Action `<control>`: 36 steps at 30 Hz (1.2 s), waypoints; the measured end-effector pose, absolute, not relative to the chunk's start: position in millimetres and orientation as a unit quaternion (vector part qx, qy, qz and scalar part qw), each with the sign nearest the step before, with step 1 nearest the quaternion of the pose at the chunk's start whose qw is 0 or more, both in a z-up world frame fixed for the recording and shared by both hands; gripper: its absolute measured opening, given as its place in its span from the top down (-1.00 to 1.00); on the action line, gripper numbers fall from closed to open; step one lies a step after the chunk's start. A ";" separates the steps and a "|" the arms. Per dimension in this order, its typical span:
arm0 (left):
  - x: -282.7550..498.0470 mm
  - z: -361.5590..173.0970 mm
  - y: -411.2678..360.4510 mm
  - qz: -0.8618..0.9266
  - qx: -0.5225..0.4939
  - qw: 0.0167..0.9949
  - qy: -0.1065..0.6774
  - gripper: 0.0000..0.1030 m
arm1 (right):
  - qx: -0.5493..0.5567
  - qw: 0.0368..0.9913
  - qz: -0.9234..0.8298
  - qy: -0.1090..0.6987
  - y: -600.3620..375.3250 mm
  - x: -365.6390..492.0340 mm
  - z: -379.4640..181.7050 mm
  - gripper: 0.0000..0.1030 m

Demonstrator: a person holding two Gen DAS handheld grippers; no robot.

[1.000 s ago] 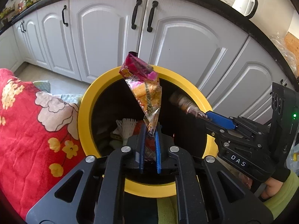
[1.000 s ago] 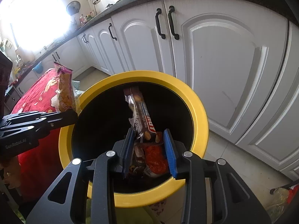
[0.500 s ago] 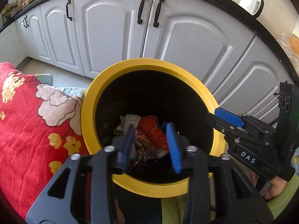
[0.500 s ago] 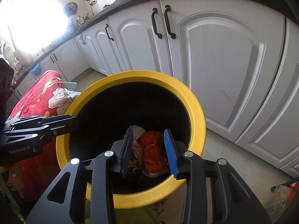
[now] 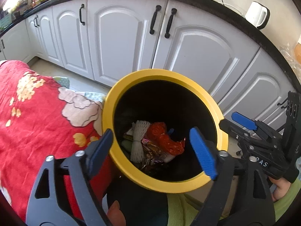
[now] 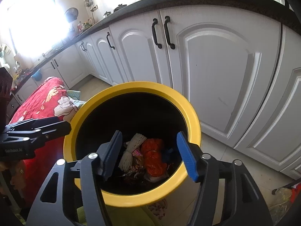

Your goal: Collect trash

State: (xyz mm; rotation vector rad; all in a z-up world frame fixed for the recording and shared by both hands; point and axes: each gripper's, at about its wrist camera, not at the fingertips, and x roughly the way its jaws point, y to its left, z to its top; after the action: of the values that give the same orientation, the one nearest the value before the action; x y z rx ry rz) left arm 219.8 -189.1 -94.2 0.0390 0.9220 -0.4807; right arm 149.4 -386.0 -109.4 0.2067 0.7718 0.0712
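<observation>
- White kitchen cabinets [image 5: 197, 56] with black handles fill the view from 9 to 3 o'clock.
- A red floral blanket [image 5: 37, 116] lies at 9 o'clock, touching the bin.
- The yellow-rimmed black bin [image 5: 165, 186] sits centre, holding the trash.
- Both grippers hang over its rim, each with its fingers spread wide and nothing between them: left gripper [image 5: 152, 150], right gripper [image 6: 148, 154].
- Inside lie a white foam net [image 6: 129, 150], an orange wrapper [image 6: 154, 158] and small candy wrappers [image 5: 150, 148].

Yellow-rimmed black bin [image 5: 197, 92] upright; wrappers [image 5: 161, 141] heaped inside
</observation>
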 end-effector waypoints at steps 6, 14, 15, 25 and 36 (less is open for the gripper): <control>211.7 -77.8 -174.0 -0.218 0.008 0.878 0.427 -0.78 | 0.100 0.928 0.035 0.358 -381.0 137.4 -92.6 -0.64; 193.2 -60.4 -150.1 -0.194 -0.007 0.890 0.412 -0.78 | 0.085 0.932 0.044 0.348 -363.2 119.7 -73.8 -0.77; 189.2 -58.2 -145.7 -0.191 -0.009 0.892 0.409 -0.78 | 0.083 0.933 0.044 0.347 -360.8 117.4 -72.5 -0.78; 150.6 -42.2 -110.5 -0.151 -0.010 0.913 0.380 -0.78 | 0.065 0.944 0.043 0.319 -335.9 84.0 -57.3 -0.87; 99.4 -29.1 -71.3 -0.117 -0.009 0.940 0.321 -0.79 | 0.052 0.959 0.055 0.272 -301.3 47.6 -42.7 -0.87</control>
State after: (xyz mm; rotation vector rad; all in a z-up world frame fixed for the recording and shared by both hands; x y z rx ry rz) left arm 99.4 -71.3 -29.1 -0.0191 0.6560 -0.2394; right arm 47.6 -301.3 -42.7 0.1052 0.5508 0.1114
